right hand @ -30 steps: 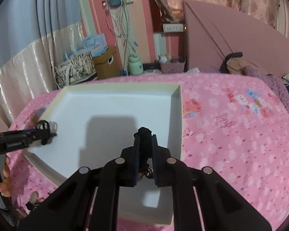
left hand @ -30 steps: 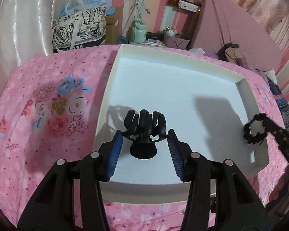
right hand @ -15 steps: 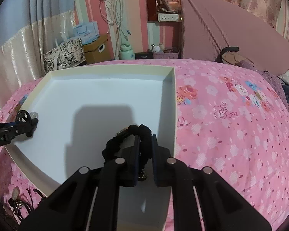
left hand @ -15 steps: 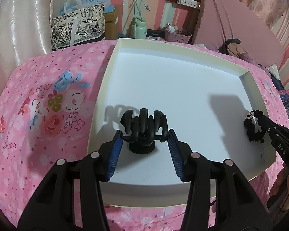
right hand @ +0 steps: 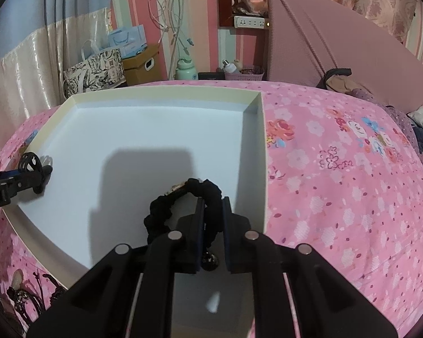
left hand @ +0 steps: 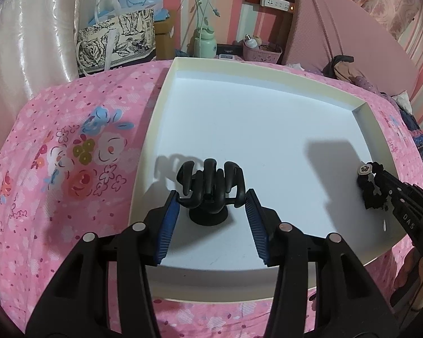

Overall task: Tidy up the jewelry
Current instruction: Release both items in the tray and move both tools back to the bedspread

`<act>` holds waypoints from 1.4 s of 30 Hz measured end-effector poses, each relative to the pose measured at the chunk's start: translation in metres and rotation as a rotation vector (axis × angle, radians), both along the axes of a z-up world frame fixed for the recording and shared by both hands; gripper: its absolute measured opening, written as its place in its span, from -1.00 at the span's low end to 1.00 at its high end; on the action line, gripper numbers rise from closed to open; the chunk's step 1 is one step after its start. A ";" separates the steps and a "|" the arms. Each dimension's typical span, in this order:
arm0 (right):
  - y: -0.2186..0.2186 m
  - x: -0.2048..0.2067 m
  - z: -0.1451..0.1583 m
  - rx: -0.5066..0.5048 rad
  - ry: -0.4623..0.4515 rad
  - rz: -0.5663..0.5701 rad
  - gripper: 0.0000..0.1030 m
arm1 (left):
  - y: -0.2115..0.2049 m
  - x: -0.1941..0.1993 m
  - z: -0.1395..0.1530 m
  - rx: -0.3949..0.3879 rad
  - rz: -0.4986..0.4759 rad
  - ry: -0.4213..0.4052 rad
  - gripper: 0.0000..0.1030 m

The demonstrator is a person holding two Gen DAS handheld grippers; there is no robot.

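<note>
A black hand-shaped jewelry stand (left hand: pixel 208 174) stands upright near the front left of the white tray (left hand: pixel 253 73). My left gripper (left hand: pixel 211 200) is shut on it, the blue pads (left hand: pixel 169 214) pressing its outer fingers from both sides. My right gripper (right hand: pixel 213 205) is shut on a black scrunchie (right hand: pixel 166 211) with a small gold charm, low over the tray's right side by its wall. In the left wrist view that scrunchie (left hand: pixel 370 188) and the right gripper (left hand: pixel 383 177) show at the right. The right wrist view shows the left gripper (right hand: pixel 39 174) and the stand (right hand: pixel 28 163) at the far left.
The tray (right hand: pixel 166 95) lies on a pink flowered bedspread (right hand: pixel 338 183). Several dark bracelets and cords (right hand: pixel 28 295) lie on the bedspread by the tray's near left corner. Beyond the bed stand a printed tote bag (left hand: pixel 115 45), a cardboard box (right hand: pixel 141 64), a green bottle (left hand: pixel 204 42) and a padded headboard (right hand: pixel 338 42).
My right gripper has come lower over the tray, and the scrunchie now hangs out to the left of its fingers in plain view. The left gripper stays on the stand.
</note>
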State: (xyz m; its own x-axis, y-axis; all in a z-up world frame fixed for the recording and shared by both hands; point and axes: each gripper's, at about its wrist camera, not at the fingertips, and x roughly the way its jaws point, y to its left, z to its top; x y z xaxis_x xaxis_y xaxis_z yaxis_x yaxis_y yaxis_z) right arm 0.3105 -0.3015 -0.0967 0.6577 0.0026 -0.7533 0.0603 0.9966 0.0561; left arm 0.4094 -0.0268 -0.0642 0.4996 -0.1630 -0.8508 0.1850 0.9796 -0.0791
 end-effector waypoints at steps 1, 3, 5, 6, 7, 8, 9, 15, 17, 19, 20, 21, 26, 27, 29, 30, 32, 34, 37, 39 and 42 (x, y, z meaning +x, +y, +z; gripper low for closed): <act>0.001 0.000 0.000 0.000 0.001 0.000 -0.76 | 0.000 0.000 0.001 0.000 0.000 -0.003 -0.07; 0.000 0.001 0.000 0.004 0.004 0.003 -0.76 | 0.000 -0.002 0.002 0.000 -0.004 -0.009 -0.04; 0.001 0.000 -0.001 0.008 0.009 0.007 -0.75 | -0.001 -0.003 0.004 0.001 -0.010 -0.015 0.05; 0.000 0.000 -0.002 0.010 0.010 0.008 -0.73 | -0.002 -0.004 0.005 0.002 -0.013 -0.019 0.13; 0.000 0.000 -0.003 0.012 0.013 0.011 -0.71 | -0.003 -0.004 0.006 0.004 -0.017 -0.023 0.16; 0.001 0.000 -0.003 0.015 0.015 0.015 -0.63 | -0.003 -0.005 0.006 0.005 -0.019 -0.026 0.21; 0.002 0.000 -0.002 0.019 0.016 0.021 -0.50 | -0.004 -0.007 0.008 0.007 -0.021 -0.029 0.25; 0.011 -0.005 0.009 -0.031 -0.019 0.030 0.10 | -0.007 -0.014 0.019 0.008 -0.031 -0.048 0.58; 0.008 -0.007 0.013 -0.024 -0.031 0.021 0.18 | -0.009 -0.017 0.024 0.016 -0.037 -0.055 0.62; 0.003 -0.008 0.017 -0.007 -0.037 0.010 0.31 | -0.009 -0.021 0.029 0.017 -0.042 -0.064 0.67; 0.001 -0.010 0.021 0.006 -0.044 0.008 0.36 | -0.009 -0.023 0.034 0.019 -0.043 -0.072 0.72; 0.000 -0.012 0.024 0.011 -0.047 0.002 0.48 | -0.009 -0.026 0.039 0.020 -0.044 -0.080 0.77; -0.006 -0.036 0.050 0.025 -0.072 -0.035 0.77 | -0.003 -0.051 0.069 0.017 -0.030 -0.133 0.93; -0.006 -0.045 0.058 0.027 -0.083 -0.039 0.81 | -0.001 -0.056 0.074 0.015 -0.027 -0.141 0.94; -0.007 -0.057 0.066 0.021 -0.095 -0.048 0.83 | 0.004 -0.072 0.081 0.022 -0.025 -0.146 0.94; -0.006 -0.067 0.070 0.013 -0.101 -0.055 0.84 | 0.006 -0.079 0.083 0.026 -0.025 -0.148 0.94; -0.003 -0.084 0.072 -0.004 -0.097 -0.062 0.85 | 0.012 -0.097 0.084 0.032 -0.022 -0.151 0.94; 0.000 -0.096 0.068 -0.015 -0.082 -0.060 0.87 | 0.017 -0.110 0.082 0.035 -0.012 -0.148 0.94; 0.007 -0.114 0.054 -0.017 -0.054 -0.043 0.87 | 0.029 -0.130 0.072 0.039 0.011 -0.135 0.94; 0.011 -0.127 0.044 -0.014 -0.046 -0.036 0.87 | 0.035 -0.144 0.063 0.044 0.024 -0.127 0.94; 0.015 -0.140 0.034 -0.004 -0.058 -0.027 0.87 | 0.040 -0.158 0.052 0.031 0.017 -0.125 0.94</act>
